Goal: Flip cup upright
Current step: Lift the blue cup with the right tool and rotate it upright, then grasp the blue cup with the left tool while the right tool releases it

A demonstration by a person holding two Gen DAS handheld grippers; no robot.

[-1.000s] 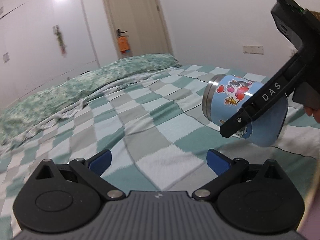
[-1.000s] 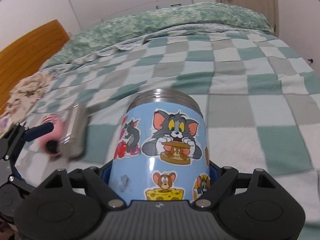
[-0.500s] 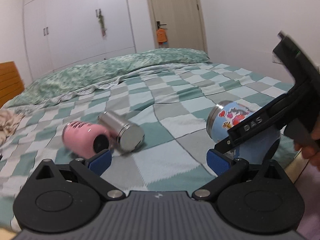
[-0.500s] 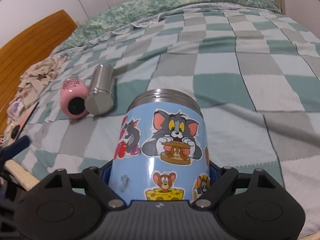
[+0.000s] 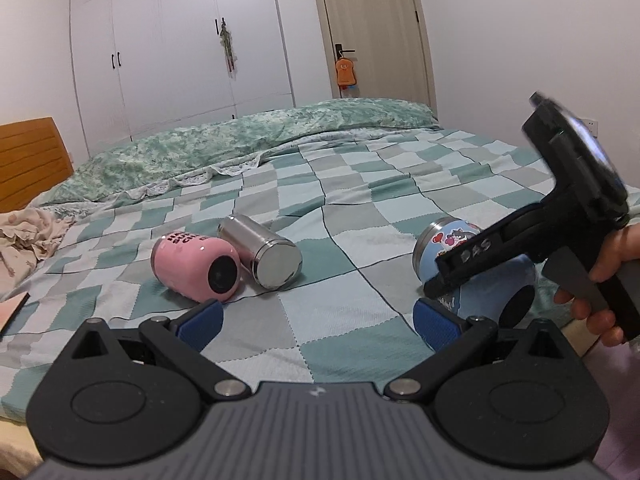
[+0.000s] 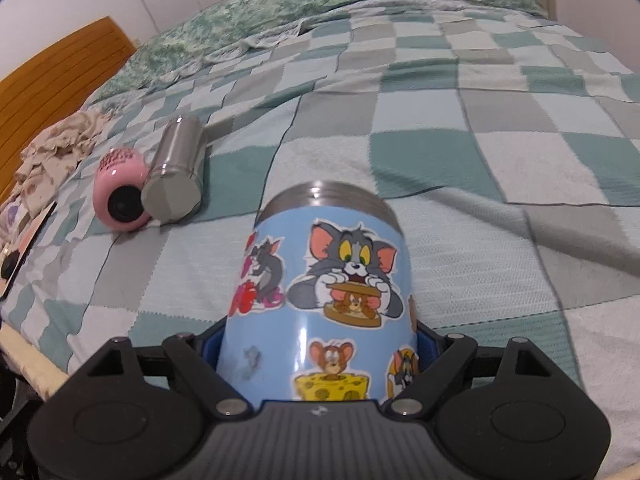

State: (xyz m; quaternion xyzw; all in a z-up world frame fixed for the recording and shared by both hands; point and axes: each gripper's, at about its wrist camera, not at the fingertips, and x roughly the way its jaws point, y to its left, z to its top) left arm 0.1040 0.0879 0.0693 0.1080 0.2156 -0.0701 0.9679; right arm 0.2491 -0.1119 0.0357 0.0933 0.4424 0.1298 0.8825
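My right gripper [image 6: 318, 344] is shut on a blue cartoon-sticker cup [image 6: 328, 280]. The cup is tilted, steel rim pointing away, low over the checked bedspread [image 6: 460, 152]. In the left wrist view the same cup [image 5: 444, 244] sits at the right under the right gripper [image 5: 452, 276], near the bed's front edge. My left gripper [image 5: 316, 324] is open and empty, above the near edge of the bed. A pink cup [image 5: 196, 268] and a steel cup [image 5: 264, 252] lie on their sides together, left of centre; they also show in the right wrist view, pink cup [image 6: 120, 196] and steel cup [image 6: 176, 176].
A green quilt [image 5: 248, 148] lies folded across the far side of the bed. A wooden headboard [image 5: 28, 160] and crumpled cloth [image 5: 24, 236] are at the left. A flat card [image 6: 16, 248] lies at the bed's left front edge. Wardrobe and door stand behind.
The right gripper has carried the blue cup lower and nearer the bed's front edge. My left gripper has swung left, bringing the pink and steel cups into view.
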